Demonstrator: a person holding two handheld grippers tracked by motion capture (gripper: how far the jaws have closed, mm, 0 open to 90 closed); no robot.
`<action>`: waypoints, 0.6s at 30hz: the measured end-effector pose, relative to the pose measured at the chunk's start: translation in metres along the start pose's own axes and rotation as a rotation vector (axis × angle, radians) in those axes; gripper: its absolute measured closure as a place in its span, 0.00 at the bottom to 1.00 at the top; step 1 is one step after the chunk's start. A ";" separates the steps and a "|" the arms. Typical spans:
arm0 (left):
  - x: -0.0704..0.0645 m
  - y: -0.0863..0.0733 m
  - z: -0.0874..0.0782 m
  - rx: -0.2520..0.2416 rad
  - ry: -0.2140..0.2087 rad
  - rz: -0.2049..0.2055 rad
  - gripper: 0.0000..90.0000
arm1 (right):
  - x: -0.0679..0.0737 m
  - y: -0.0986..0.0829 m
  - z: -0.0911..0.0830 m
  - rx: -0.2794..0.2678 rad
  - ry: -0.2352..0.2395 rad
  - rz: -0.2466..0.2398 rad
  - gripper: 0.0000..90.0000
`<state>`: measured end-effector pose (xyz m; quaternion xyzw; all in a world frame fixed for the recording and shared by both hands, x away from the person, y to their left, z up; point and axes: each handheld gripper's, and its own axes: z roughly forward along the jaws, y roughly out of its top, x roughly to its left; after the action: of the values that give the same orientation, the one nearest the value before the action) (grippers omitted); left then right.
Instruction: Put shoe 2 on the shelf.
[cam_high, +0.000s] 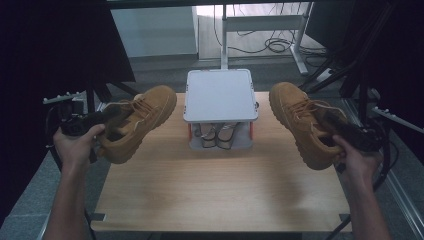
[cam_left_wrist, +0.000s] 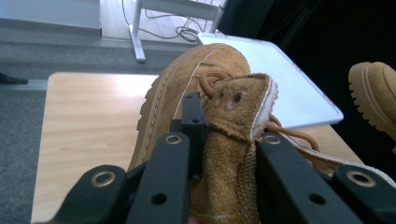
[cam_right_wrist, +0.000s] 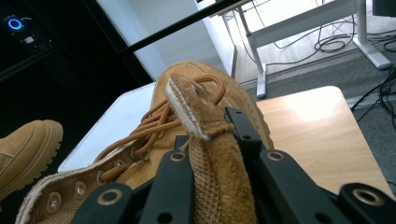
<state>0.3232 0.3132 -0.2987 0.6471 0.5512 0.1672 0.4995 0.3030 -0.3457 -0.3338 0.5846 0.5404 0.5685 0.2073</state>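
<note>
Two tan suede boots hang above the wooden table (cam_high: 215, 185). The left boot (cam_high: 137, 122) tilts toe-up at the table's left edge, and my left gripper (cam_high: 107, 116) is shut on its collar. In the left gripper view the black jaws clamp the tan collar flap (cam_left_wrist: 229, 140), with the toe (cam_left_wrist: 205, 65) beyond. The right boot (cam_high: 302, 122) is held at the right edge, and my right gripper (cam_high: 332, 125) is shut on it. In the right gripper view the jaws pinch the tongue (cam_right_wrist: 210, 154), and the laces (cam_right_wrist: 154, 121) run to the left.
A small grey two-tier rack with a white top (cam_high: 220, 95) stands at the table's far middle, and a pair of sandals (cam_high: 218, 135) sits on its lower shelf. Dark stands and cables flank both sides. Beyond lies a grey floor with a desk frame (cam_high: 260, 30).
</note>
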 end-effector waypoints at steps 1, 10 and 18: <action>0.000 0.000 0.000 0.000 0.000 0.000 0.89 | 0.000 0.000 0.000 0.000 0.000 0.000 0.90; -0.012 0.017 0.013 -0.044 0.001 -0.018 0.89 | 0.016 0.014 0.025 -0.011 0.020 0.041 0.90; -0.025 0.023 0.028 -0.050 -0.017 -0.028 0.89 | 0.034 0.026 0.041 -0.005 0.022 0.035 0.90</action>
<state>0.3484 0.2806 -0.2833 0.6279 0.5516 0.1685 0.5226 0.3421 -0.3093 -0.3070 0.5872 0.5309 0.5799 0.1926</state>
